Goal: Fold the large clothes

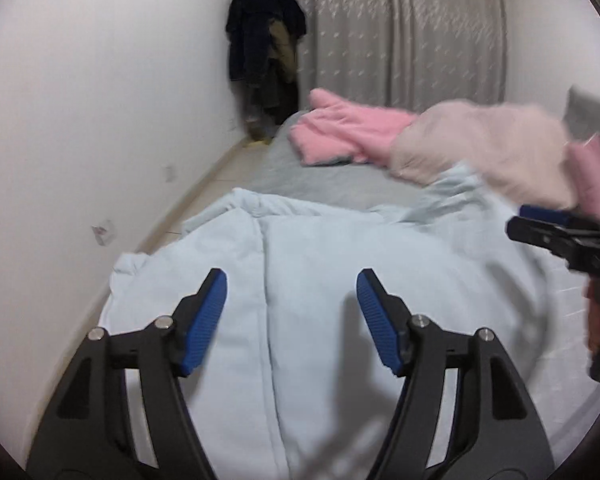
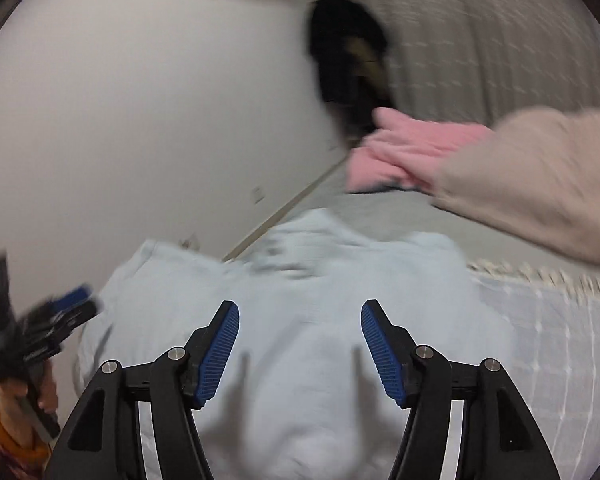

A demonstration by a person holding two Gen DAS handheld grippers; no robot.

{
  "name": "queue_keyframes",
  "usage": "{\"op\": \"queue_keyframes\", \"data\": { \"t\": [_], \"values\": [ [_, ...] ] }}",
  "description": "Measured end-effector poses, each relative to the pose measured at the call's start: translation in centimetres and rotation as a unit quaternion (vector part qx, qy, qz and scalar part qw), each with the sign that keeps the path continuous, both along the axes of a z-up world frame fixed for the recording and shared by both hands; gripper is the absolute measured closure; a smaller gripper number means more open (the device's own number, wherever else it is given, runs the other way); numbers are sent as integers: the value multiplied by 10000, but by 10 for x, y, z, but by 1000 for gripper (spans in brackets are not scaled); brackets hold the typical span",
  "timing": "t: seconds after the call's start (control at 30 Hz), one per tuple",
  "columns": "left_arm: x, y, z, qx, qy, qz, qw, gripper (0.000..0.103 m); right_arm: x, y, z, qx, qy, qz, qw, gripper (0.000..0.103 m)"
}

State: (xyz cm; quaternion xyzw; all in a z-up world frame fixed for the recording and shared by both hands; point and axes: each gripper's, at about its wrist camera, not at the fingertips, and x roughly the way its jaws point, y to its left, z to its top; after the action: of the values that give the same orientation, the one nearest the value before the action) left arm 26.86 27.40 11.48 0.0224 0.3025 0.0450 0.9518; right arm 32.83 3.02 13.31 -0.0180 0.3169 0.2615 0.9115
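Note:
A large pale blue garment (image 1: 308, 280) lies spread on the bed, folded with a seam running down its middle; it also shows in the right wrist view (image 2: 300, 340). My left gripper (image 1: 291, 284) is open and empty, hovering just above the garment. My right gripper (image 2: 300, 316) is open and empty above the same garment. In the left wrist view the right gripper (image 1: 540, 236) shows at the right edge. In the right wrist view the left gripper (image 2: 68, 312) shows at the left edge, blurred.
A pink fleece garment (image 1: 340, 132) and a beige fuzzy garment (image 1: 480, 148) lie further up the grey bed (image 1: 332, 184). A white wall (image 1: 100, 100) runs along the left. Dark clothes (image 1: 264, 48) hang in the corner by a curtain (image 1: 400, 28).

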Motion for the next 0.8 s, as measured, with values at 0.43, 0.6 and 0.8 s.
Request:
{"op": "queue_keyframes", "data": {
  "t": [0.43,0.6,0.8],
  "values": [
    [25,81,-38,17,701,1519,9859,33,73,-21,-68,-557,245,-1039,9927,39],
    [-52,47,-17,168,471,1557,9865,4,4,-13,-44,-915,-5,-721,9932,29],
    [-119,-9,-32,-323,873,1730,9805,1,-99,-19,-35,-1073,9,-408,9934,12]
  ]
}}
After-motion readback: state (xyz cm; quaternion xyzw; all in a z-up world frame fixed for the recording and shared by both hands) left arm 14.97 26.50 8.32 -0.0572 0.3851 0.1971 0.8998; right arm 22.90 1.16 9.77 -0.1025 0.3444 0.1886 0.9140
